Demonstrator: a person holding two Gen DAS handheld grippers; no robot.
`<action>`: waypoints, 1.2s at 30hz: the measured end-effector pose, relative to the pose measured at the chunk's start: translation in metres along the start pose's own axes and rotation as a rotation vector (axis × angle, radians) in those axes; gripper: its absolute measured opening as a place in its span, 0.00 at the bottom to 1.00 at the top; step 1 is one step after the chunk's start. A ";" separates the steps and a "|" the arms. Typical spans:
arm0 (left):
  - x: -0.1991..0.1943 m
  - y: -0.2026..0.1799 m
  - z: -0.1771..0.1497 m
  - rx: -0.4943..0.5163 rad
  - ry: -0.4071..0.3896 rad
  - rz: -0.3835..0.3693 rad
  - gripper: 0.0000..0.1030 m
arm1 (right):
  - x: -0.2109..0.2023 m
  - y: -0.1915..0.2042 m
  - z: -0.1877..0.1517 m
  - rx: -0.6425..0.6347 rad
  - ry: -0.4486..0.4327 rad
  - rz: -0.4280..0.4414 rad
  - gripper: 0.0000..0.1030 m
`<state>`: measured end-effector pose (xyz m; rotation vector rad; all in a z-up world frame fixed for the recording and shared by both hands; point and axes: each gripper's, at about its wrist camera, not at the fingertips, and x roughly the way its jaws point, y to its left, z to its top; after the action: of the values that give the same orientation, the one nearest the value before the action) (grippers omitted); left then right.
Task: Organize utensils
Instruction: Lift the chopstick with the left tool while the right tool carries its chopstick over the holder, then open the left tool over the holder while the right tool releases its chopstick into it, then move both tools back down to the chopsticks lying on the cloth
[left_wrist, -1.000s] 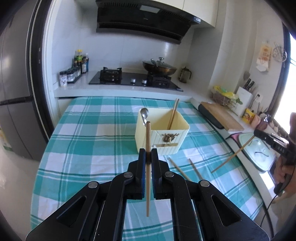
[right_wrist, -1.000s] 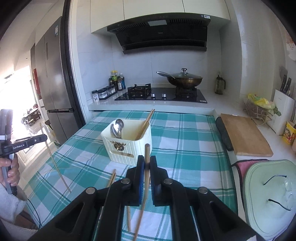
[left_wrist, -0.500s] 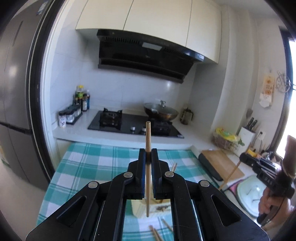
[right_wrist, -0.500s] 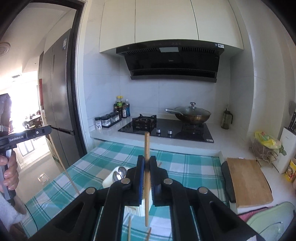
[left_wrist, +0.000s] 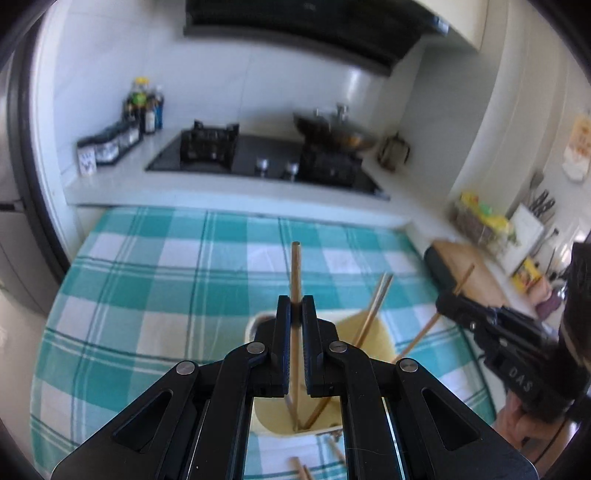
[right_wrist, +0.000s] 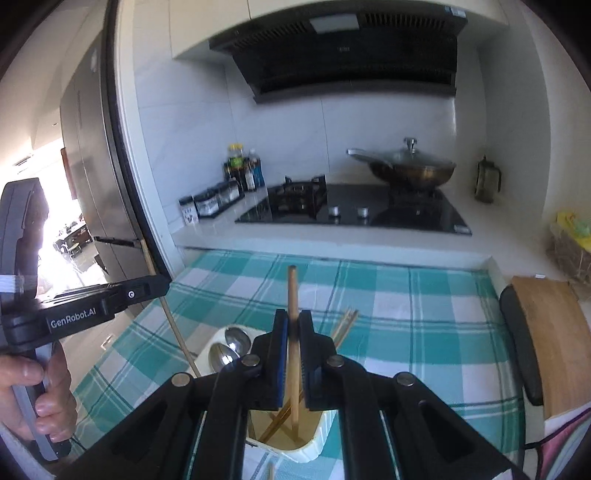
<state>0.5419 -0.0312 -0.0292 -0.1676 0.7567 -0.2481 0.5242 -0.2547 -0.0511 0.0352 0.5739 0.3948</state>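
Both grippers now hang right over the yellow holder, and each one has a stick poking down into it. The left gripper has its jaws pinching a chopstick that stands straight up. Its low end is down inside the holder, just below the jaws. The right gripper does the same: its jaws are pinching its own chopstick, and the bottom tip of it sits deep in the holder.

Half a second ago both cameras looked up at the wall and the stove hood, and the holder was mostly hidden low behind the jaws. A second ago the holder stood out in front of the jaws, farther off on the checked cloth. So the grippers have swung over the holder and dipped the sticks in.

I think this means the drop is close. The sticks are in the right place, so the jaws only need to let go.

Other sticks already lean in the holder, just to the right of the left jaws. Two spoons rest in it too, just left of the right jaws. A few more sticks lie on the counter below the left jaws, so there is still tidying to do.
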 end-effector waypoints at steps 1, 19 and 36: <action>0.008 0.001 -0.004 0.002 0.019 0.004 0.03 | 0.010 -0.004 -0.002 0.017 0.028 -0.007 0.06; -0.109 0.046 -0.140 0.063 0.102 0.149 0.96 | -0.132 -0.027 -0.073 -0.039 -0.103 -0.141 0.53; -0.044 0.048 -0.276 -0.085 0.134 0.255 0.96 | -0.119 -0.071 -0.307 0.100 0.257 -0.362 0.53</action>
<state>0.3271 0.0100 -0.2093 -0.1342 0.9130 0.0160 0.2937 -0.3882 -0.2576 -0.0240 0.8371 0.0168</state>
